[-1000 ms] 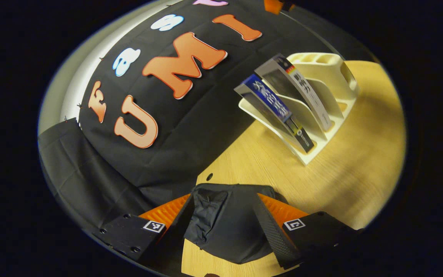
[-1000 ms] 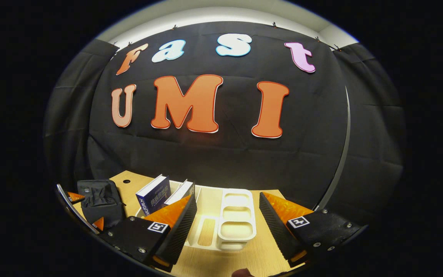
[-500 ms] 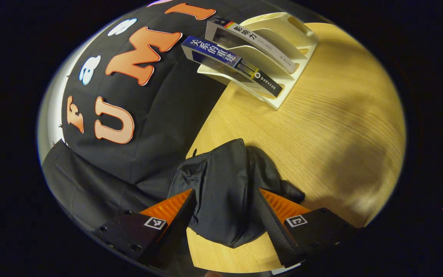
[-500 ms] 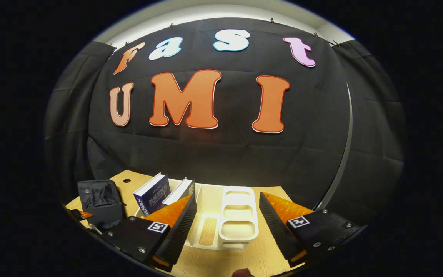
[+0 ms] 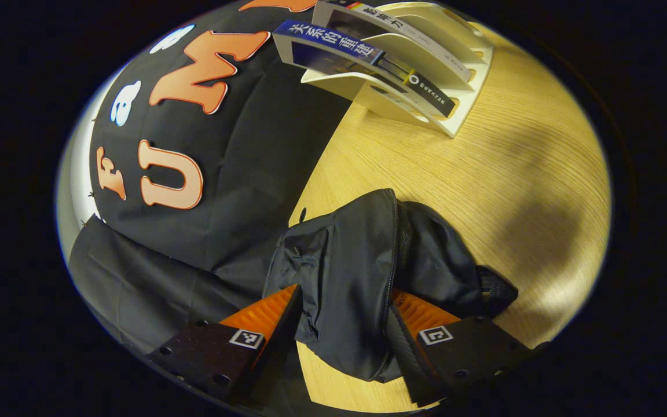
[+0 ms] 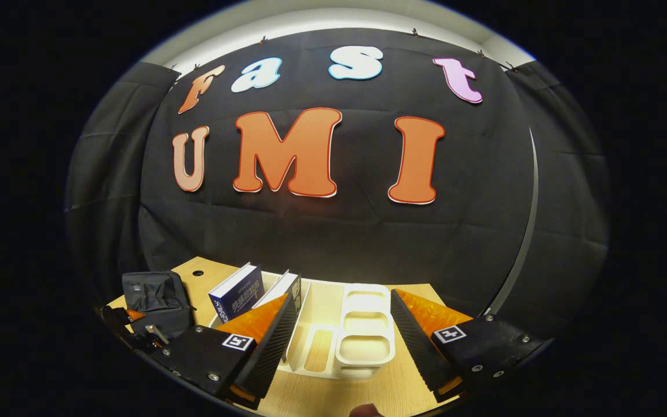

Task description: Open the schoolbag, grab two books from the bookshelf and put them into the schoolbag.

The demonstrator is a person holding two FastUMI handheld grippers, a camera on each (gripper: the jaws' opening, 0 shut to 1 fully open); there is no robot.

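The black schoolbag (image 5: pixel 356 272) lies slumped on the wooden table (image 5: pixel 501 174) by the booth's back wall, its zipper closed. The left gripper (image 5: pixel 342 330) straddles its near end, fingers spread wide around the fabric. Beyond stands the white bookshelf (image 5: pixel 426 75) holding two leaning books (image 5: pixel 362 58). The right gripper (image 6: pixel 342 341) hovers wide open and empty, facing the shelf.

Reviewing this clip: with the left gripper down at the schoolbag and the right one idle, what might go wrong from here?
1. The left gripper straddles a loose fold of the schoolbag; closing may pinch cloth and miss the zipper.
2. The limp bag may drag along the table when pulled, since the right gripper hangs open by the bookshelf.
3. Both books lean in their slots, so a grab could tip them.
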